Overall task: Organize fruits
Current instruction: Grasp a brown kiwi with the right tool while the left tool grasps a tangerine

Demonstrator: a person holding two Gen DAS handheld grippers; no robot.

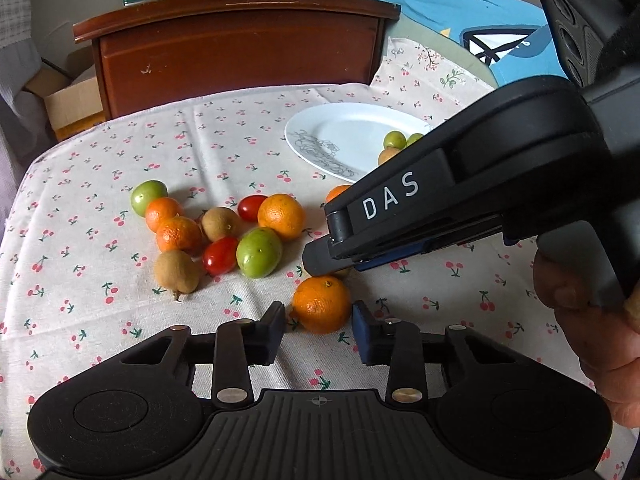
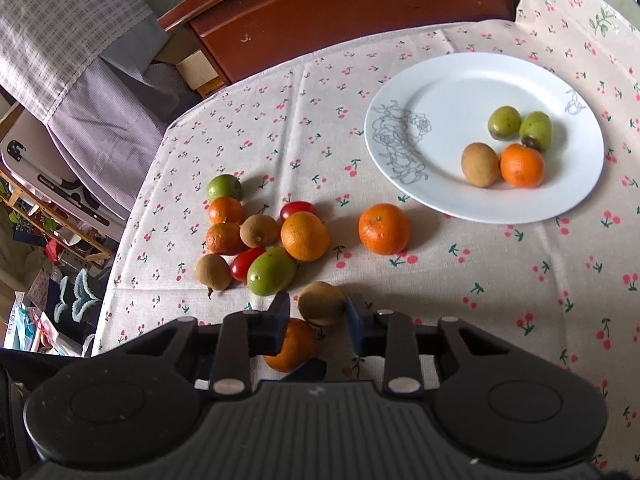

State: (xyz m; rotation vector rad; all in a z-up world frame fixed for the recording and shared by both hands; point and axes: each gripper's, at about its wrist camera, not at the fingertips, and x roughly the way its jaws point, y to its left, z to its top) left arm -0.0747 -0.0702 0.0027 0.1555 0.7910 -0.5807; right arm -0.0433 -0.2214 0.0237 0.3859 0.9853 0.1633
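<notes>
Clearly legible: white "DAS" lettering along the right gripper (image 1: pixel 328 256).

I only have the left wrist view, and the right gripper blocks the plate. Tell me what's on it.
Observer: The plate holds four fruits: two green fruits, a plated brown fruit and a plated orange.
Operator: Report what the right gripper has.
Observer: A loose brown fruit sits between its fingers.
Operator: Check for strays near the plate.
Observer: A lone orange lies between pile and plate, touching neither.
</notes>
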